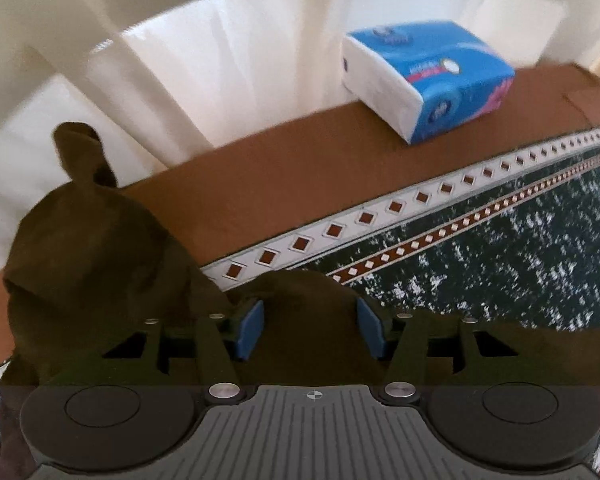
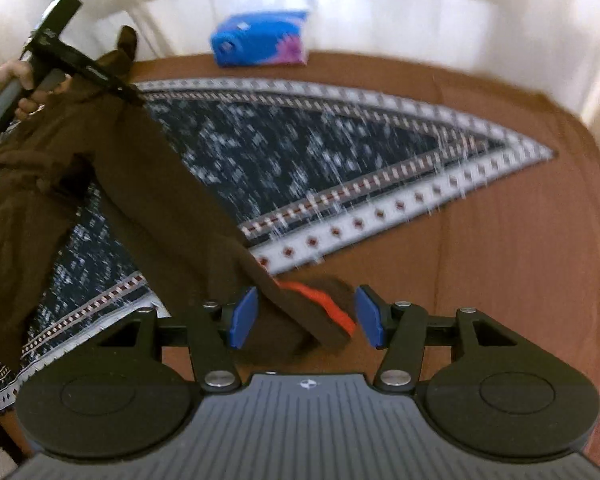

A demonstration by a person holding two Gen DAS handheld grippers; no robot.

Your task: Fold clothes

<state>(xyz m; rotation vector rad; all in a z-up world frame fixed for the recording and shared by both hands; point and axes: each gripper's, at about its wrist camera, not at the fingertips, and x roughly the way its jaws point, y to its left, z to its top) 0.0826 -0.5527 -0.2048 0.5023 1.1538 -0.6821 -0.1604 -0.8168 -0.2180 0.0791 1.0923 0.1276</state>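
A dark brown garment (image 2: 148,184) stretches diagonally above the table, from my left gripper (image 2: 134,96) at the upper left down to my right gripper (image 2: 306,316). The garment's end with an orange-red trim (image 2: 324,300) lies between the right gripper's blue pads (image 2: 242,316), whose jaws stand wide apart. In the left wrist view, brown cloth (image 1: 308,308) bunches between the spread pads of my left gripper (image 1: 311,326), and more of it (image 1: 88,248) heaps up to the left. A person's hand (image 2: 18,80) holds the left gripper's handle.
A dark blue patterned cloth with a white diamond border (image 2: 300,152) lies spread on the brown table (image 2: 520,240). A blue tissue pack (image 1: 428,80) sits at the table's far edge. White curtains (image 1: 228,72) hang behind it.
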